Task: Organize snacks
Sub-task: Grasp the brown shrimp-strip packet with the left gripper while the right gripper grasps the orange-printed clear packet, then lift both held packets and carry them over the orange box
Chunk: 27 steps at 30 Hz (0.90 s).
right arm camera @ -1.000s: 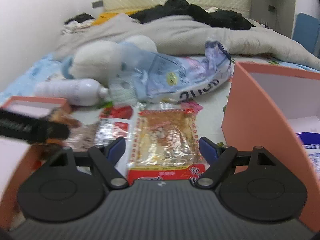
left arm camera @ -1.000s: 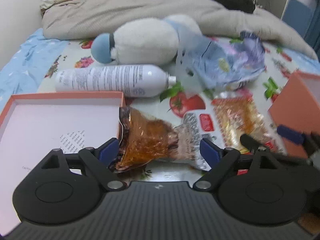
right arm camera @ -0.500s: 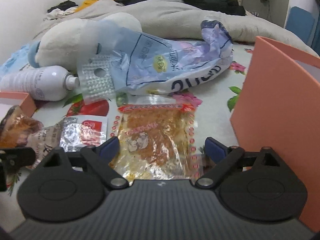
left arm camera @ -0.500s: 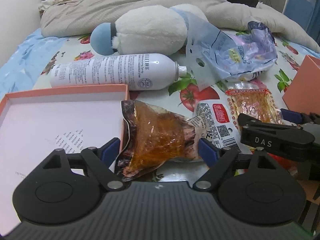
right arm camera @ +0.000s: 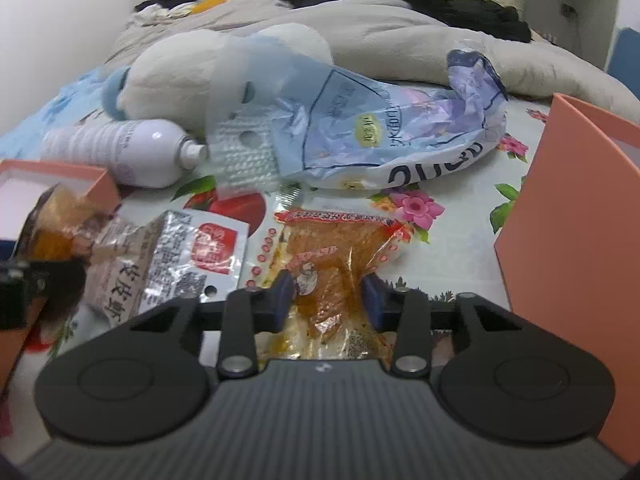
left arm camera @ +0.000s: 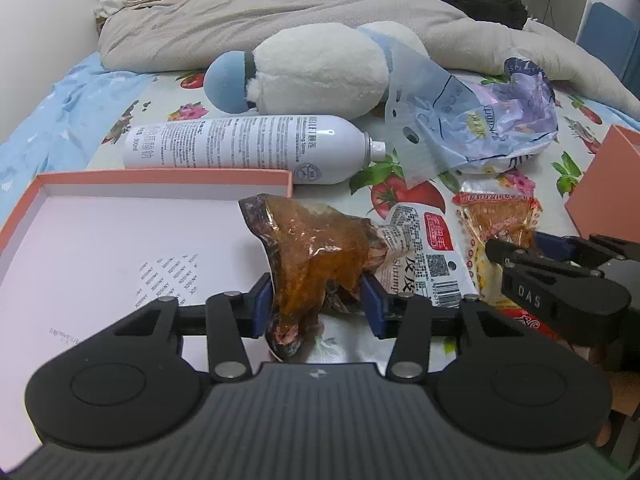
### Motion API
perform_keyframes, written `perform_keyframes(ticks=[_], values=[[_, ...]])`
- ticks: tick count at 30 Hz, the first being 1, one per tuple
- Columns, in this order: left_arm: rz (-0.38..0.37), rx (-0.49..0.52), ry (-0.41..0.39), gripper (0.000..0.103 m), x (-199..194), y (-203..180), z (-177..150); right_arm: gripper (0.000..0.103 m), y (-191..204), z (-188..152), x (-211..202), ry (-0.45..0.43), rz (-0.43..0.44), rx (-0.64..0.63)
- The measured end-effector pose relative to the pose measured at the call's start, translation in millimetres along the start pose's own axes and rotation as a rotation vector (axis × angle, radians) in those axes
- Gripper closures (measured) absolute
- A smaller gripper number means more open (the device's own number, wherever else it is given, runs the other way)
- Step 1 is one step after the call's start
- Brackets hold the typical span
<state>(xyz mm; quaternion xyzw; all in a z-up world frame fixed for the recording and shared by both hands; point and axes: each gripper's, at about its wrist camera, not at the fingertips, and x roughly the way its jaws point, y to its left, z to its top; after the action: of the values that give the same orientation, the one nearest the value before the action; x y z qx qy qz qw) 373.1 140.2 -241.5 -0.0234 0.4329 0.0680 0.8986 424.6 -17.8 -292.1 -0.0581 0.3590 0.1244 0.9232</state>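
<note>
On the bed, both downward-tilted hand-held grippers have just closed, left (left arm camera: 318, 306) apparently pinching the shrimp packet (left arm camera: 320, 252), right (right arm camera: 329, 302) the orange snack (right arm camera: 332, 264).

Both grippers just closed: left gripper (left arm camera: 318, 304) pinching the shrimp snack (left arm camera: 320, 252), right gripper (right arm camera: 327, 300) apparently clamping the orange packet (right arm camera: 336, 256).

The orange box (right arm camera: 568, 248) is cut off by the right wrist view's edge.

My two wrist cameras look down along my tongs, close over the bed, sharing the shrimp packet (left arm camera: 424, 256) (right arm camera: 176, 264).
</note>
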Motion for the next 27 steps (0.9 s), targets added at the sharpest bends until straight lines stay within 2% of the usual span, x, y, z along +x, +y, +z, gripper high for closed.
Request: perform_keyframes(ticks=[2,5,6,7,11,17,27], values=[[-0.001,-0.003,0.000,0.055,-6,-1,-2,0.075,0,-2,-8,0.009,0.013,0.002],[-0.008,-0.014,0.001,0.057,-17,-3,-6,0.078,-1,-10,-22,0.022,0.024,0.012],[-0.010,-0.018,0.001,0.062,-21,-4,-8,0.078,-2,-12,-28,0.023,0.021,0.014],[0.013,-0.021,0.004,0.078,-25,-5,-10,0.078,-3,-15,-34,0.024,0.019,0.018],[-0.045,-0.061,0.019,0.087,-43,-2,-21,0.079,-11,-22,-60,0.026,0.026,0.039],[-0.075,-0.092,0.011,0.093,-75,-9,-40,0.079,-15,-33,-106,0.005,0.032,0.036],[-0.103,-0.134,0.002,0.094,-140,-30,-87,0.079,-18,-62,-182,-0.040,0.059,0.027]])
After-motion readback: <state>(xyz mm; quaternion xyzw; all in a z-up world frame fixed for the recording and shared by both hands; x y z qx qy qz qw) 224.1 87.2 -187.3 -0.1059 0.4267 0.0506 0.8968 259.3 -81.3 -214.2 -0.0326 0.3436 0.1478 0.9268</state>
